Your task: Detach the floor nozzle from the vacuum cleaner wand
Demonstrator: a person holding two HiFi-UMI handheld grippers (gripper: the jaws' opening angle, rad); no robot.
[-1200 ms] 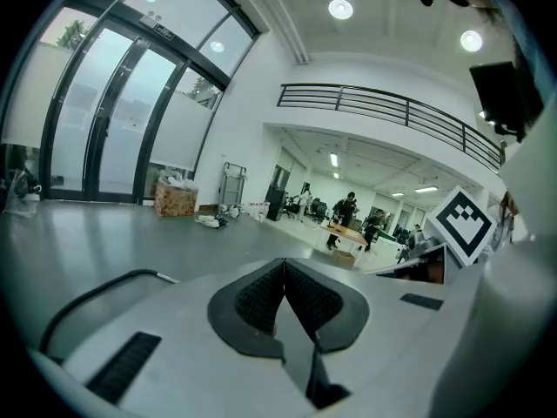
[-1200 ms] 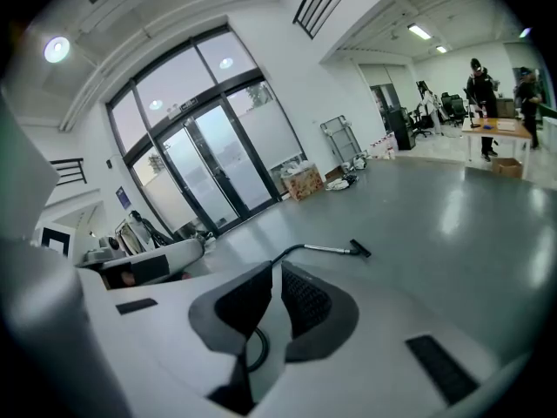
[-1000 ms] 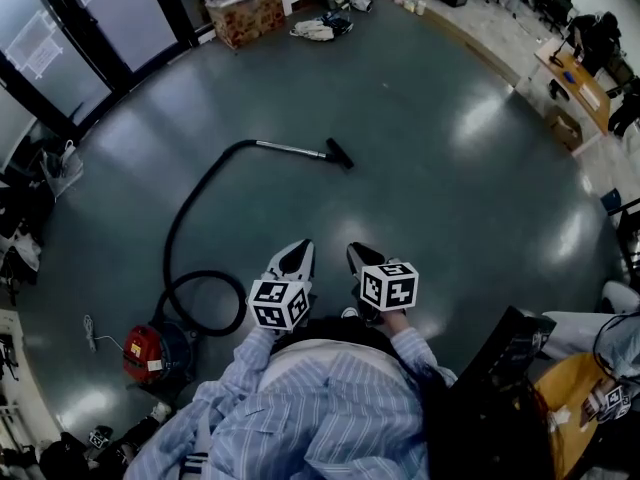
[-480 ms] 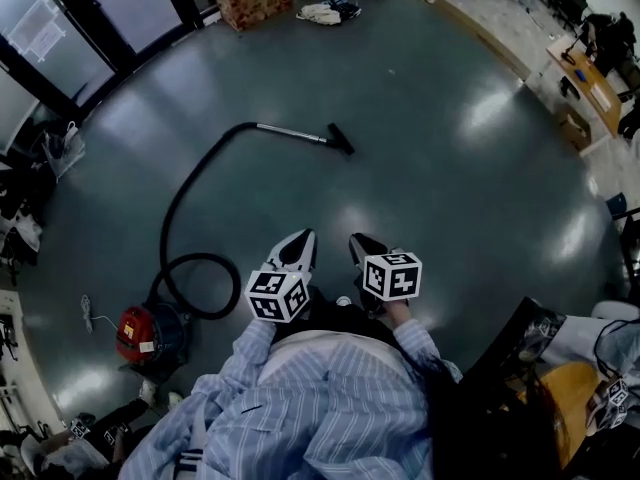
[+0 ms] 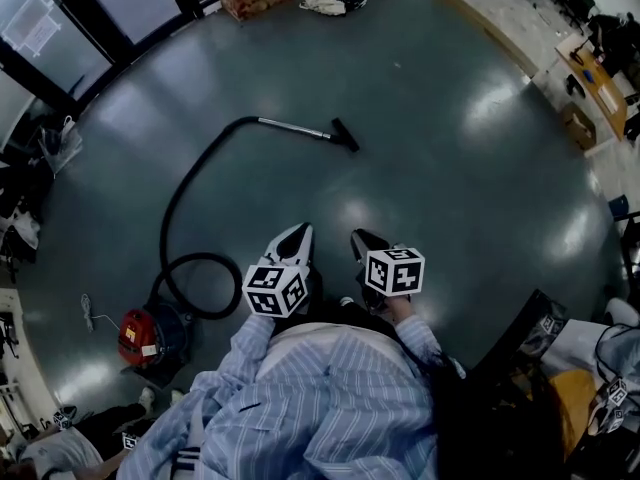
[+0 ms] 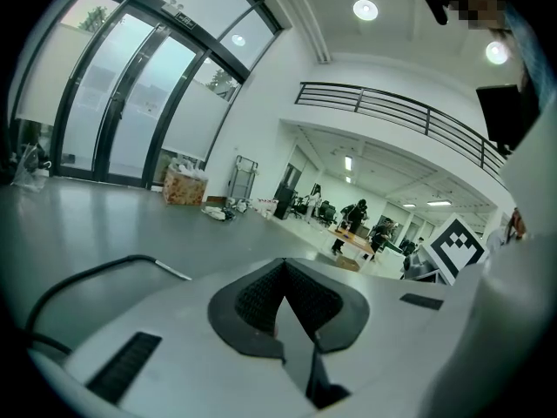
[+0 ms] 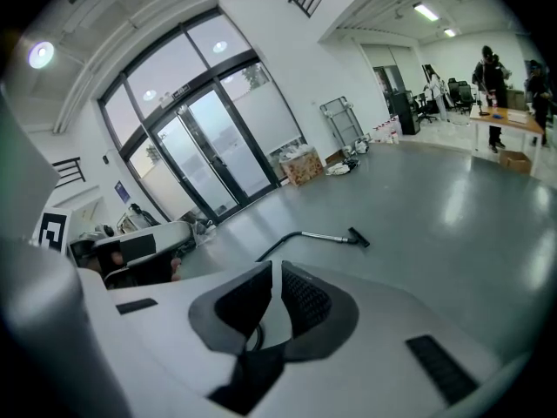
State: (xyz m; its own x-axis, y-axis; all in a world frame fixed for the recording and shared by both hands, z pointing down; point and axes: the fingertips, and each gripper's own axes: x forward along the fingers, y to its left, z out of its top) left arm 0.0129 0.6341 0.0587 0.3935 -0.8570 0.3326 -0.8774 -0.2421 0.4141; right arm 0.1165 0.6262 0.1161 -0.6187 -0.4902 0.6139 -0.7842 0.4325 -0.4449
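Shiny metal wand (image 5: pixel 294 127), glossy grey floor (image 5: pixel 450 198), ribbed claw pads (image 7: pixel 305 301)

The left claw (image 6: pixel 283 273) is closed (nothing between), a black hose (image 6: pixel 113 262) lying beyond it.

The hall was lit evenly and coolly. Round ceiling lamps (image 6: pixel 365 9) shone overhead, and pale daylight came through the tall dark-framed glass doors (image 6: pixel 130 103). The glossy grey-green floor (image 5: pixel 450 168) carried soft white patches of glare, strongest toward the head view's right. All three views bowed heavily at the edges, and both gripper views had black corners. The left gripper (image 6: pixel 283 266) and right gripper (image 7: pixel 271 270) looked soft up close, while the far hall was sharper.
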